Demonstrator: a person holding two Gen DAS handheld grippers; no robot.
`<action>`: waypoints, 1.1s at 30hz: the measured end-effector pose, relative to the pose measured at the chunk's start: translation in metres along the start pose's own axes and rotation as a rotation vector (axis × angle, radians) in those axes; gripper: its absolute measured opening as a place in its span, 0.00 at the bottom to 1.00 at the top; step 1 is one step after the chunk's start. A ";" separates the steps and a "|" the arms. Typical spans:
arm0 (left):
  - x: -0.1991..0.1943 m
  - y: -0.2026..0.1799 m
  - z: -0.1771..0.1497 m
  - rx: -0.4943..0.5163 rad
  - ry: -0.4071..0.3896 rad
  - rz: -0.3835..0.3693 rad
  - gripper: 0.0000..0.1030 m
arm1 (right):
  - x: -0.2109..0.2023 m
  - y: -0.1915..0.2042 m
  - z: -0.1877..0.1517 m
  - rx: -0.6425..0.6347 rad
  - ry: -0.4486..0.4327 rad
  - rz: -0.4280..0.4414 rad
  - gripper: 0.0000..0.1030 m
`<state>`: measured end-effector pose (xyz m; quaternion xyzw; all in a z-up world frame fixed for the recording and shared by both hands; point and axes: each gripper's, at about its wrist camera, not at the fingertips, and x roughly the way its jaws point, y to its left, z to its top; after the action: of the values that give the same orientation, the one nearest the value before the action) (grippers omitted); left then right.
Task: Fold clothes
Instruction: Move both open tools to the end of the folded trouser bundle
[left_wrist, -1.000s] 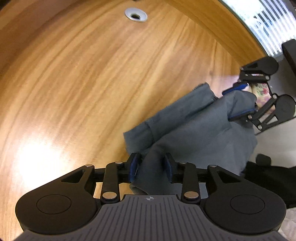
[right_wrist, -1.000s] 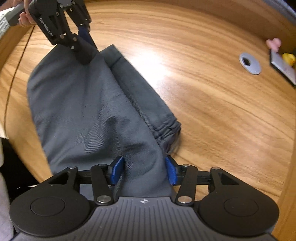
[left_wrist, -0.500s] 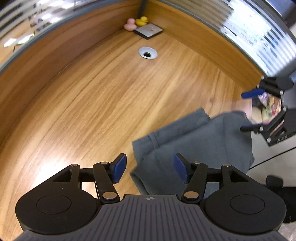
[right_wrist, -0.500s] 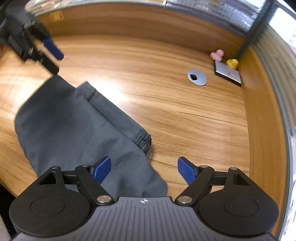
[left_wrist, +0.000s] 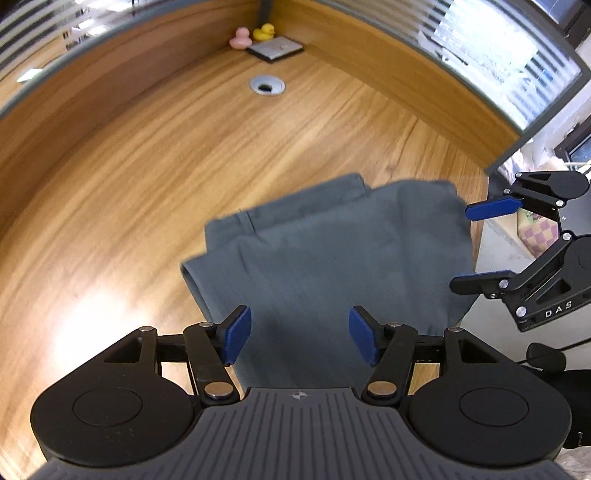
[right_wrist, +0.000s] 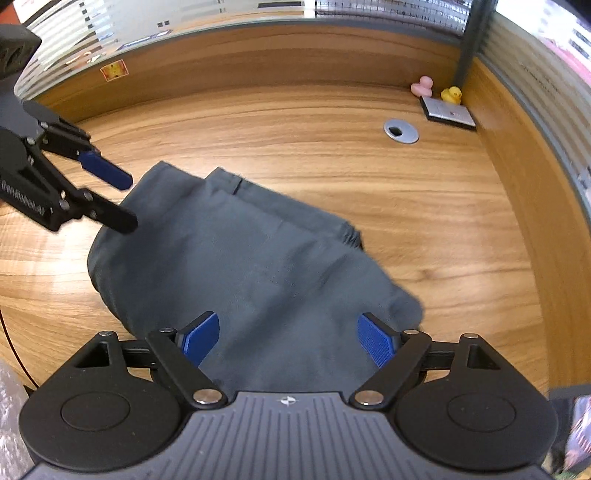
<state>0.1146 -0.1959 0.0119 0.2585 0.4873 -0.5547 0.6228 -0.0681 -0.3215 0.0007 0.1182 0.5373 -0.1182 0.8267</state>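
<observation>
On a wooden desk (left_wrist: 147, 206), grey trousers (left_wrist: 325, 258) lie folded mid-frame; the left gripper (left_wrist: 299, 336) and right gripper (right_wrist: 288, 339), jaws just opened, hover empty, likely ahead of regrasping for another fold.

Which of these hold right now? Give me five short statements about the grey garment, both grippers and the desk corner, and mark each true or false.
1. The grey garment lies folded on the wooden desk. True.
2. The left gripper is clamped on the cloth. False: its jaws stand open above the garment, gripping nothing.
3. The right gripper is open and holds nothing. True.
4. A pink duck and a yellow duck sit in the far desk corner. True.
5. The round cable grommet is covered by the garment. False: it lies bare on the desk, well clear of the cloth.
</observation>
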 end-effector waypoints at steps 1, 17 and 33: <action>0.004 0.000 -0.003 -0.004 0.002 0.011 0.60 | 0.002 0.003 -0.003 0.001 -0.004 -0.008 0.86; 0.060 0.030 -0.021 -0.142 0.047 0.028 0.60 | 0.077 -0.004 -0.024 0.020 0.039 -0.061 0.90; 0.001 0.030 -0.070 -0.333 -0.053 0.072 0.64 | 0.021 -0.005 -0.025 0.192 -0.083 -0.064 0.95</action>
<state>0.1206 -0.1278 -0.0229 0.1543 0.5464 -0.4505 0.6890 -0.0825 -0.3197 -0.0287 0.1746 0.4924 -0.2000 0.8289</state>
